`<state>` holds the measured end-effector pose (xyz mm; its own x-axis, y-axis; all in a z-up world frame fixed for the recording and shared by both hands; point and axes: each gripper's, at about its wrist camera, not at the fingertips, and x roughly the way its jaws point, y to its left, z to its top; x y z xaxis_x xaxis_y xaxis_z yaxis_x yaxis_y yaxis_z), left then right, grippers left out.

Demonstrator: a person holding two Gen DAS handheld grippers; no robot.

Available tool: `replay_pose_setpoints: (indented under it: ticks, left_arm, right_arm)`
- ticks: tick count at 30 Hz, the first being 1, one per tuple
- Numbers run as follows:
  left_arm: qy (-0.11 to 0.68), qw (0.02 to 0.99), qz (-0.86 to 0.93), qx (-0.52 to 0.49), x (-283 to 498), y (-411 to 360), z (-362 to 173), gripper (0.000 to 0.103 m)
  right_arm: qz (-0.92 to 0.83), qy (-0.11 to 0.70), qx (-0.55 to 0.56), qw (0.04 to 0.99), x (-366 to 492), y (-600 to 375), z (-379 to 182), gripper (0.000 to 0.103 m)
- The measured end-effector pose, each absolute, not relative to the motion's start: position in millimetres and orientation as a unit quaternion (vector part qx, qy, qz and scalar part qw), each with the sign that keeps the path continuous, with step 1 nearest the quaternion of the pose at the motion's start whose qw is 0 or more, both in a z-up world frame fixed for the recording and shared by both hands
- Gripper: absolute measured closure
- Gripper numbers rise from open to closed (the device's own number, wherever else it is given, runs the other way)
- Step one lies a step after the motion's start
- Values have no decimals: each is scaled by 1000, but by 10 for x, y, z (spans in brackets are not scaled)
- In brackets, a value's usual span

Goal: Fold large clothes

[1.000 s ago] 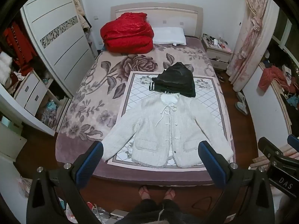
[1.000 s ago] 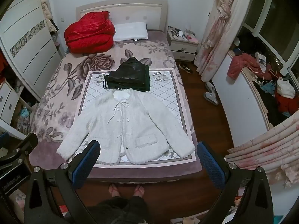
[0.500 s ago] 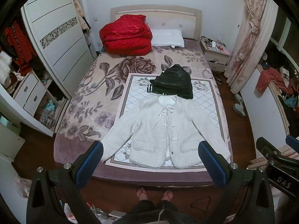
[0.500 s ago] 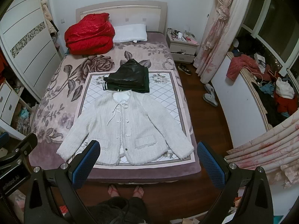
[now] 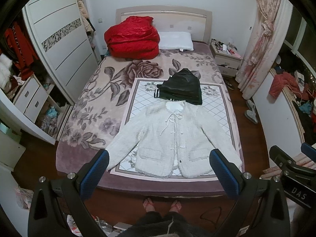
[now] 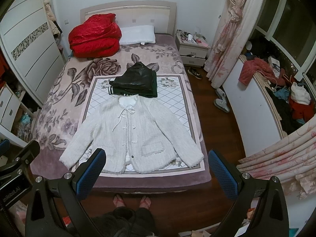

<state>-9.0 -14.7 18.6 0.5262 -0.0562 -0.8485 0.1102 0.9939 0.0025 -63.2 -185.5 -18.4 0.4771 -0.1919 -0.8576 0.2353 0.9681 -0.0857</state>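
Note:
A white fuzzy jacket [image 5: 173, 138] [image 6: 134, 134] lies flat, front up, sleeves spread, on a quilted mat [image 5: 138, 96] at the foot of the bed. A folded black garment [image 5: 181, 86] [image 6: 136, 81] sits just beyond its collar. My left gripper [image 5: 159, 162] hangs high above the bed's foot, open, nothing between its blue pads. My right gripper [image 6: 157, 162] is likewise open and empty, held high at the same end. Neither touches the jacket.
A red quilt [image 5: 132, 37] and white pillow [image 5: 175, 41] lie at the headboard. A wardrobe [image 5: 59, 45] stands left, a nightstand [image 6: 192, 49] and curtains [image 6: 227, 35] right. Slippers [image 6: 221, 100] lie on the wood floor. The person's feet [image 5: 162, 205] stand at the bed's foot.
Both grippers have risen and drawn back slightly, so the bed sits lower and smaller in view. The jacket and black garment have not moved.

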Motion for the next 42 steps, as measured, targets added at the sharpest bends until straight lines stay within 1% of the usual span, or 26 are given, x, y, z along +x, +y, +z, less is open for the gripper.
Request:
replay_pose_setpoints:
  ticks: [7,42]
  left_arm:
    - [484,873,-50,28,-110,-171,204,0]
    - [482,874,-53,26,-123,-138,233,0]
  right_arm:
    - [-125,495,23,860,-625,-1924,-102,0]
    - [-125,490,21,862,-668,-1868,-120,0]
